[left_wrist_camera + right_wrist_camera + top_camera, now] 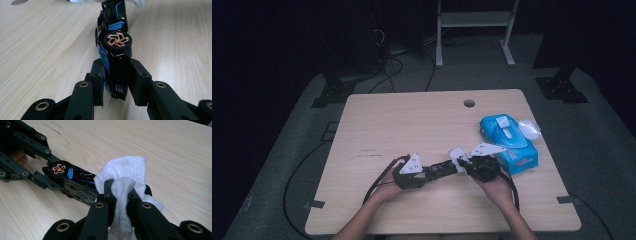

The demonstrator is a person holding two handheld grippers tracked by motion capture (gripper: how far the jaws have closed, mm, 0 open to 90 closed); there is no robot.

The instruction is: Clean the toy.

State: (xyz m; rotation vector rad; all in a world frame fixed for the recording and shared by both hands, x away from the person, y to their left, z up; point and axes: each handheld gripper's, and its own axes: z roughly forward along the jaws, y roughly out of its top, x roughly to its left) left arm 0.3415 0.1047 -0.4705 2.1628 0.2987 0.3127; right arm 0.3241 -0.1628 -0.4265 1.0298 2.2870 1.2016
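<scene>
A black toy car [112, 47] with blue stripes and copper-coloured wheels lies on its side just above the wooden table [412, 125]. My left gripper [115, 77] is shut on the car's rear end. In the high view the car [442, 169] spans between the two grippers near the table's front. My right gripper [119, 195] is shut on a crumpled white wipe [125, 173], which rests against the car's [75, 182] front part. The left gripper [424, 174] sits left of the car and the right gripper [464, 164] right of it, each held by a hand.
A blue pack of wet wipes [508, 142] lies at the table's right edge, just behind my right hand, with a clear plastic bit [529, 128] beside it. A round cable hole [469, 103] sits near the far edge. Cables trail off the table's front.
</scene>
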